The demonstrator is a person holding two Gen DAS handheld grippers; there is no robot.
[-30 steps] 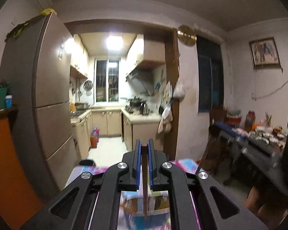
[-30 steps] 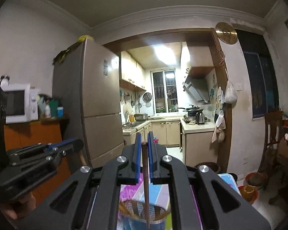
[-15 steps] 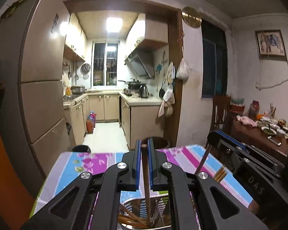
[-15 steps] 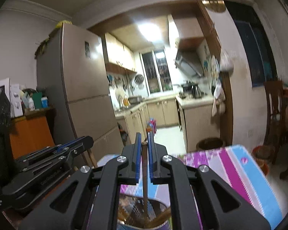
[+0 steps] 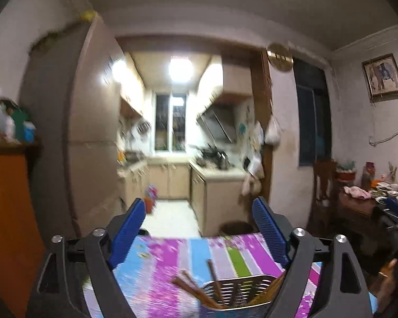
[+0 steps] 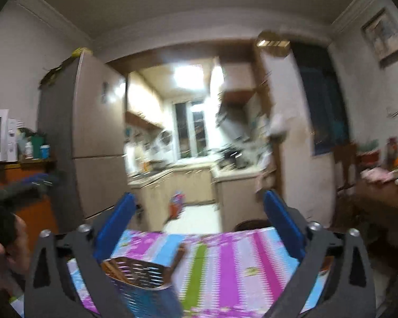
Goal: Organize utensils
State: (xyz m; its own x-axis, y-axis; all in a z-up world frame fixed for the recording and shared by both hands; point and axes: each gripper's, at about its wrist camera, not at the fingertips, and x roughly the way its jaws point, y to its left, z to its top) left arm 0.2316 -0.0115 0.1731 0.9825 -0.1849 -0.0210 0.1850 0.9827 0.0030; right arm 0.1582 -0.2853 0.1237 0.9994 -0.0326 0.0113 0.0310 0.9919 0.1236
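Note:
A perforated metal utensil holder (image 5: 238, 290) stands on the striped tablecloth (image 5: 199, 251). Several brown chopsticks (image 5: 212, 273) lean inside it. My left gripper (image 5: 199, 228) hovers just behind and above the holder, its jaws opening wide with nothing between the blue pads. In the right wrist view the holder (image 6: 138, 273) sits low and left, with a chopstick (image 6: 179, 257) sticking out of it. My right gripper (image 6: 200, 224) is also opening, and its jaws are empty too. Both views are blurred by motion.
A tall fridge (image 5: 87, 145) and an orange cabinet (image 5: 8, 198) stand at the left. A kitchen doorway (image 5: 177, 159) lies straight ahead. A wooden table with dishes (image 5: 384, 193) and a chair (image 5: 323, 180) are at the right. A hand (image 6: 8, 251) holds the other gripper.
Both grippers were shut on one upright chopstick each over the holder. Both have now spread wide and let go, and the chopsticks rest in the holder.

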